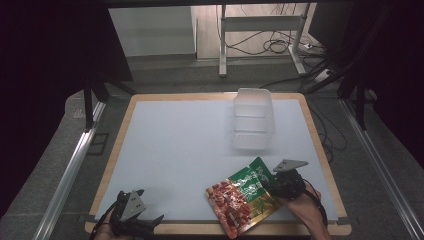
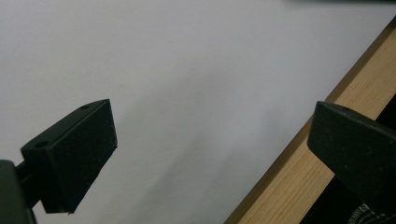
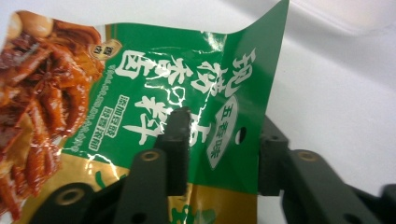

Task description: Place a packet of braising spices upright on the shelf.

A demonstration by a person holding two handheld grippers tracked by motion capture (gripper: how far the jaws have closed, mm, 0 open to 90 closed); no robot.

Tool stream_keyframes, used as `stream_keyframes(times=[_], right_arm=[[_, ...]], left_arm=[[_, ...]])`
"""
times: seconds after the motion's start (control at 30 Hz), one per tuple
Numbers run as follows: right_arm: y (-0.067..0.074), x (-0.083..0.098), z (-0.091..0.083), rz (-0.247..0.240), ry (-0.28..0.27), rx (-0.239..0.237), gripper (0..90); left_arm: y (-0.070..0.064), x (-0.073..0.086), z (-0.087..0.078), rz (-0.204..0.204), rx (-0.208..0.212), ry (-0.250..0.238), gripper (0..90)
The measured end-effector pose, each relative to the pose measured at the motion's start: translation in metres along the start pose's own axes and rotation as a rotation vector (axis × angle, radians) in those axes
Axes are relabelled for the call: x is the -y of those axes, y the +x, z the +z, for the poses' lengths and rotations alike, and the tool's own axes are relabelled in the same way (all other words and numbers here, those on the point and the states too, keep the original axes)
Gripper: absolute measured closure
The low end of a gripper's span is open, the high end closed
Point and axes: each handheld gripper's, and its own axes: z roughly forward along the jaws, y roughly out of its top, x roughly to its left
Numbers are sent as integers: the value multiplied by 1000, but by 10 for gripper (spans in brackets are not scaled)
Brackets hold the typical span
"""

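A green and red snack packet (image 1: 242,197) lies on the white mat (image 1: 180,145) near the table's front edge, its top right corner curling up. My right gripper (image 1: 272,186) is at the packet's right edge. In the right gripper view the packet (image 3: 187,79) passes between the jaws of that gripper (image 3: 224,126): one jaw is in front of it, the other behind, with a gap left between them. My left gripper (image 1: 151,205) rests open at the front left, over bare mat. Its jaws (image 2: 212,126) stand wide apart with nothing between them.
A clear plastic container (image 1: 253,119) stands at the back right of the mat, its rim (image 3: 345,14) blurred at the top of the right gripper view. The wooden table border (image 2: 289,177) runs under the left gripper's right jaw. Cables and a desk frame lie on the floor beyond the table.
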Motion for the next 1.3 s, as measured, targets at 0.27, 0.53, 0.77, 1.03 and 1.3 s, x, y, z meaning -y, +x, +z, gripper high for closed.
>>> stream_keyframes(times=[0.27,0.53,0.77,1.03,1.3], right_arm=[[6,-4,7,-1,38,12,842],[9,-11,1,27,19,6,889],[15,-15,-11,-42,-37,25,880],[18,-24,-21,-25,-78,8,887],[23,-38,-30,-18,-103,-25,887]], left_arm=[[0,0,0,-1,0,-1,14],[0,0,0,-1,-1,-1,14],[0,0,0,-4,-1,-4,14],[2,0,-1,-13,-2,-7,12],[2,1,-1,-31,-2,-16,9]])
